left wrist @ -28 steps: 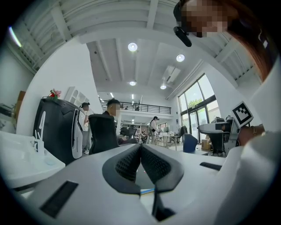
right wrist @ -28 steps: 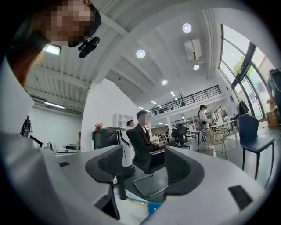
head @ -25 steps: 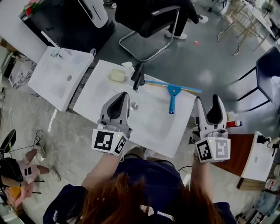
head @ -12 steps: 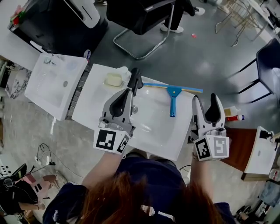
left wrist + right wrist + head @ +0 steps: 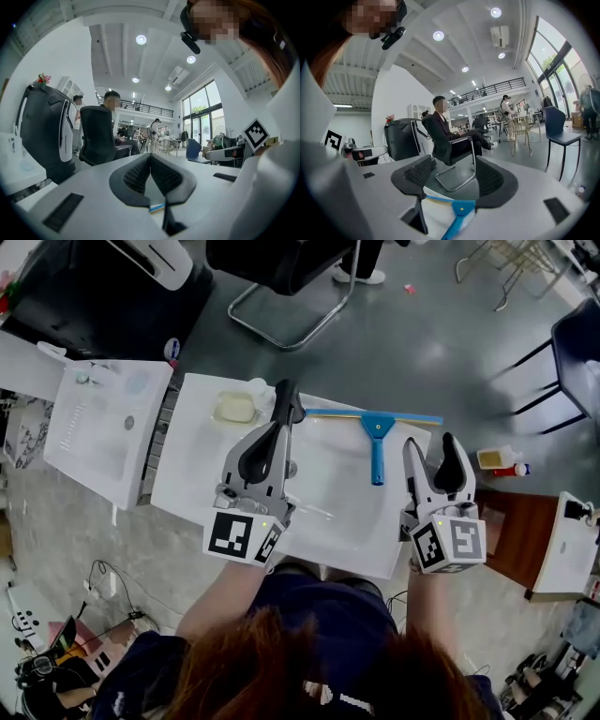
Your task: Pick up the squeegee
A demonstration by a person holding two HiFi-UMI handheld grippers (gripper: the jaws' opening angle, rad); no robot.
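While blue plastic T-shaped squeegee lies flat on white rectangular countertop, right gripper hovers near handle, jaws spread, empty; left gripper clenched, empty.

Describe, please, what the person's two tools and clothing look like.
The left tool and right tool each have a light grey body, black ribbed jaws and a white cube with black square markers. The person wears a dark navy top.

Right gripper jaws wide apart, nothing held. Blue squeegee on white surface below the gap. Seated person on black chair beyond.
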